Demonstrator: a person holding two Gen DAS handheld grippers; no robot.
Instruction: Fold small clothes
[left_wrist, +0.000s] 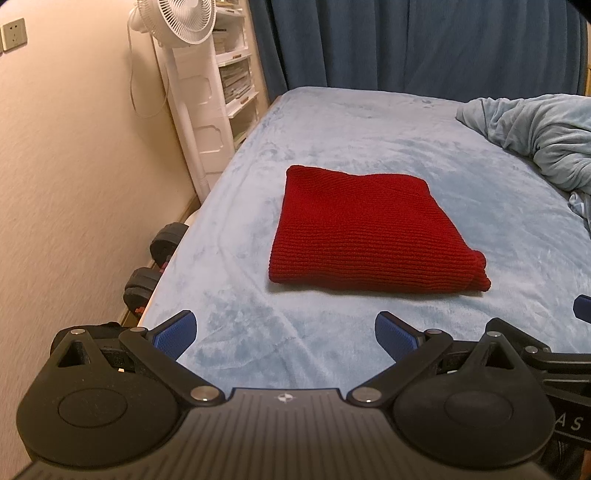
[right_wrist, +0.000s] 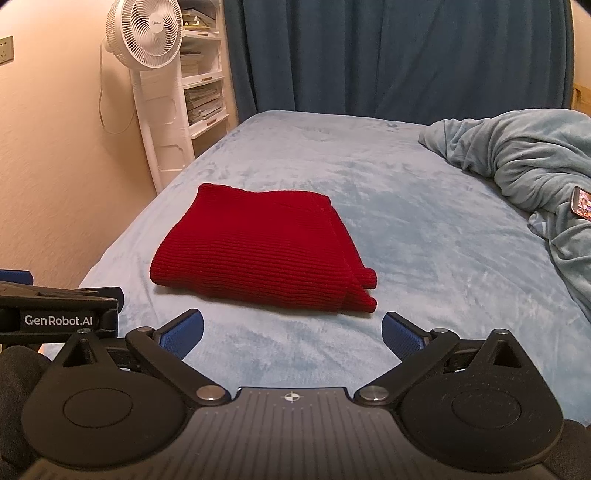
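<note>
A red knitted garment (left_wrist: 364, 232) lies folded into a neat rectangle on the light blue bed (left_wrist: 332, 129); it also shows in the right wrist view (right_wrist: 258, 254). My left gripper (left_wrist: 284, 338) is open and empty, held just short of the garment's near edge. My right gripper (right_wrist: 291, 336) is open and empty, also just short of the near edge, beside the left one. Neither touches the cloth.
A rumpled light blue blanket (right_wrist: 517, 158) is piled at the bed's right, with a phone (right_wrist: 581, 205) on it. A white standing fan (right_wrist: 147, 37) and shelves (left_wrist: 236, 74) stand at the left. Dumbbells (left_wrist: 159, 258) lie on the floor by the wall. Dark blue curtains (right_wrist: 388, 55) hang behind.
</note>
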